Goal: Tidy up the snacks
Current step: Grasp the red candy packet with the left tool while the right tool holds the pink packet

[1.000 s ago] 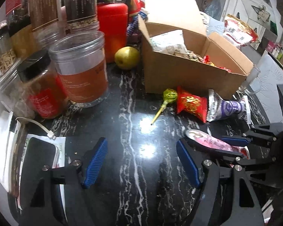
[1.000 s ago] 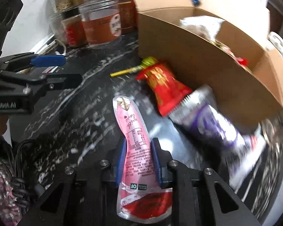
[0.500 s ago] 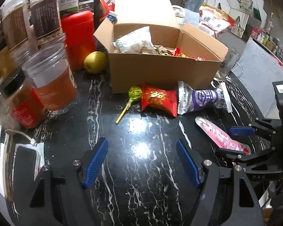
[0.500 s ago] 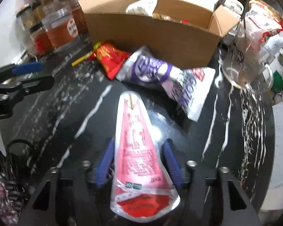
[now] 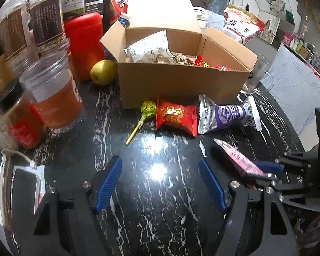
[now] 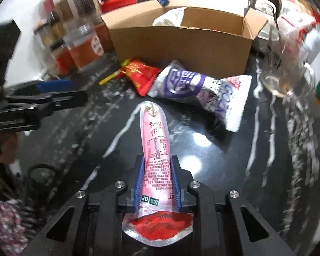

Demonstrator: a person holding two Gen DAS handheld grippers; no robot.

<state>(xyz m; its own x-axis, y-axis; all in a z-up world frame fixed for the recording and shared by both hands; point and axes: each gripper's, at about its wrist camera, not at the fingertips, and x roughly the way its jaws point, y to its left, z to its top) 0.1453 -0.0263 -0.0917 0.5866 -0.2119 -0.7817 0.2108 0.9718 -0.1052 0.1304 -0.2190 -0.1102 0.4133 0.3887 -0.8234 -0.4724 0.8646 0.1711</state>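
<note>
Three snacks lie against the half-filled cardboard box (image 5: 181,89); our right gripper (image 6: 156,183) clamps the pink pouch (image 6: 154,140), left gripper (image 5: 160,183) wide, empty.

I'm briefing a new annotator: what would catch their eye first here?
The pink snack pouch clamped in the right gripper fills the foreground. Behind it an open cardboard box of snacks stands on the black marble counter, with a red packet and a purple packet lying against its front.

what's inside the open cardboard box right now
The cardboard box holds a white printed snack bag leaning at its left end, plus small red and gold wrapped snacks along the front. The front wall hides whatever lies deeper.
</note>
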